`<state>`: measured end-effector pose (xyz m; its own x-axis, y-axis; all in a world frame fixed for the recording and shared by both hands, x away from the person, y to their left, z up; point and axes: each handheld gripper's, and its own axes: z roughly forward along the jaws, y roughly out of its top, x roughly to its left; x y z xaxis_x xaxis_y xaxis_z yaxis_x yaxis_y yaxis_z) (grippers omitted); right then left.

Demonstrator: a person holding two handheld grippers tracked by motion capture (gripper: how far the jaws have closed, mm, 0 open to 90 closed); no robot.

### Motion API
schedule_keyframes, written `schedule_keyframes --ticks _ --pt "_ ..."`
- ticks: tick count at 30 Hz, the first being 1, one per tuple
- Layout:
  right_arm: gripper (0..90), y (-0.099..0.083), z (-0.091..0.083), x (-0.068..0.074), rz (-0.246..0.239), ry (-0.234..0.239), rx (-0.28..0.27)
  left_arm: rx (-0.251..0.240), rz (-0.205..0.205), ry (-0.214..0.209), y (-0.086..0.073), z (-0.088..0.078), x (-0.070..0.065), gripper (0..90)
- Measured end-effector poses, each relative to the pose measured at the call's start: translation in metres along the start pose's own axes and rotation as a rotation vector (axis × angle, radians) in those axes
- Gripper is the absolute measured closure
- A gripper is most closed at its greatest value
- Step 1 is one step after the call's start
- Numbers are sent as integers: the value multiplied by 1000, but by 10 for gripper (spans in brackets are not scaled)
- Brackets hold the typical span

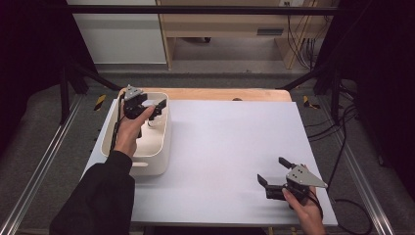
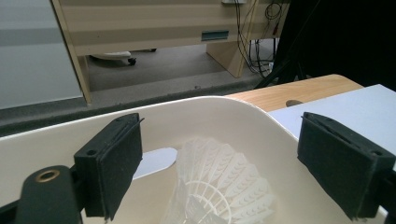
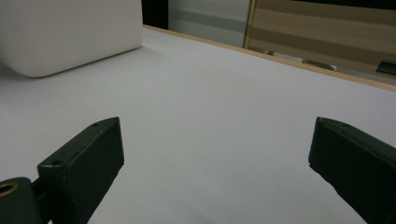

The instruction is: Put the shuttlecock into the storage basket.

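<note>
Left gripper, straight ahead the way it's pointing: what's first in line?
Likely the white feathered shuttlecock, lying in the white plastic bin between the open left gripper jaws. Past it, the bin's far wall; depth unclear.

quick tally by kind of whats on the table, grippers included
white bin: 1
white feather shuttlecock, lying in the bin: 1
left gripper, fingers open over the bin: 1
right gripper, fingers open over the white table top: 1
total: 4
</note>
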<state>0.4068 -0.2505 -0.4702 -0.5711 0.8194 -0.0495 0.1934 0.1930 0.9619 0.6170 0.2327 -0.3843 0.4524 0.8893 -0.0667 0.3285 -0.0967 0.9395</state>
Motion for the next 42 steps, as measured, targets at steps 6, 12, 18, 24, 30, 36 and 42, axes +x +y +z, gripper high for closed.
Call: schedule_keyframes --ticks 6,12,18,24,30,36,42 --pt "34 0 0 0 1 0 1 0 0 3 0 0 0 135" --pt "34 0 0 0 -1 0 1 -2 -1 1 0 0 1 135" --pt "34 0 0 0 -2 0 1 -12 -2 -4 1 -1 0 138" --pt "34 0 0 0 -4 -1 1 -17 -4 -6 1 -1 0 131" --pt "34 0 1 0 -5 0 2 -25 -10 -13 1 -1 0 124" --pt "34 0 1 0 -6 -1 3 -32 -20 -33 2 -2 -1 100" --pt "34 0 1 1 -6 1 4 -59 -31 -48 4 -3 -2 49"
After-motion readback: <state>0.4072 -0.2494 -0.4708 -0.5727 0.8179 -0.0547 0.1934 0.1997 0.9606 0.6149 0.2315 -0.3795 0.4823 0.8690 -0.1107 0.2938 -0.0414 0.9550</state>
